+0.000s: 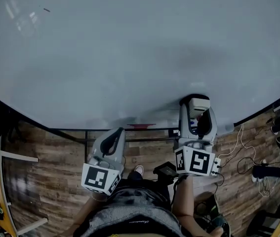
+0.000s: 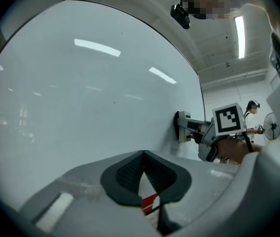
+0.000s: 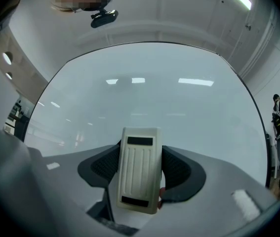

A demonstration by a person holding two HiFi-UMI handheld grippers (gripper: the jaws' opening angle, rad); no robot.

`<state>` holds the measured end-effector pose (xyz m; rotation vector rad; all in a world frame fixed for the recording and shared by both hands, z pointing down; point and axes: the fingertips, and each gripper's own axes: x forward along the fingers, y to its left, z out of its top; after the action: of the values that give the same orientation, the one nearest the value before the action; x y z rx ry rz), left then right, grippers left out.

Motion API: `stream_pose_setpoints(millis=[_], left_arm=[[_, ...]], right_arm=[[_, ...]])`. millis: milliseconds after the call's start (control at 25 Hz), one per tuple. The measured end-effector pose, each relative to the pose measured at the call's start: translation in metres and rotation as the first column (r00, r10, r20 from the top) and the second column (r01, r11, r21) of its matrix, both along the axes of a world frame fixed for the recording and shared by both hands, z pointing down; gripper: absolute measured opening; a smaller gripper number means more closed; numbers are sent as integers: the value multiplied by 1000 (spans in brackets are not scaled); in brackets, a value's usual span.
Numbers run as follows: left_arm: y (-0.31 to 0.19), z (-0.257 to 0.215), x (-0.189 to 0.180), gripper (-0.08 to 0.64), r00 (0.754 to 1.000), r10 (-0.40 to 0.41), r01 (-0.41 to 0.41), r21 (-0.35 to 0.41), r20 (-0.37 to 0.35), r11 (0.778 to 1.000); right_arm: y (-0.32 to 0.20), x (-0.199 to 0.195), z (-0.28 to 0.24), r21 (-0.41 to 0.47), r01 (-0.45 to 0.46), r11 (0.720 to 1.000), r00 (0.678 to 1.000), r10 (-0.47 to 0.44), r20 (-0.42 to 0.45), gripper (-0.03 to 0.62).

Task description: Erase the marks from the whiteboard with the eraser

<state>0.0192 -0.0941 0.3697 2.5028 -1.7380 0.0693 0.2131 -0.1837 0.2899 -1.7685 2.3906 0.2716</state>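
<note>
Right hand-held gripper (image 1: 197, 116) clamping eraser (image 3: 139, 169) against whiteboard (image 1: 130, 53), left hand-held gripper (image 2: 142, 157) closed, empty, wood floor (image 1: 46, 162) below

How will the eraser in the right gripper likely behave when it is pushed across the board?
The cream ribbed plastic block eraser looks rigid, so it likely won't flex in the right gripper. Its flat shape shouldn't roll. On the glossy whiteboard it may glide easily.
</note>
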Motion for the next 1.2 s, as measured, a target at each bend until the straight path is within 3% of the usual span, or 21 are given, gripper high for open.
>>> stream_pose_setpoints(millis=[320, 1200], left_arm=[[6, -6, -19, -2, 999, 27, -27, 7, -19, 1000], [23, -7, -118, -2, 993, 108, -109, -8, -46, 994]], right_arm=[[6, -29, -2, 1, -15, 1000, 1000, 15, 3, 267], [35, -155, -8, 8, -40, 999, 999, 40, 7, 267]])
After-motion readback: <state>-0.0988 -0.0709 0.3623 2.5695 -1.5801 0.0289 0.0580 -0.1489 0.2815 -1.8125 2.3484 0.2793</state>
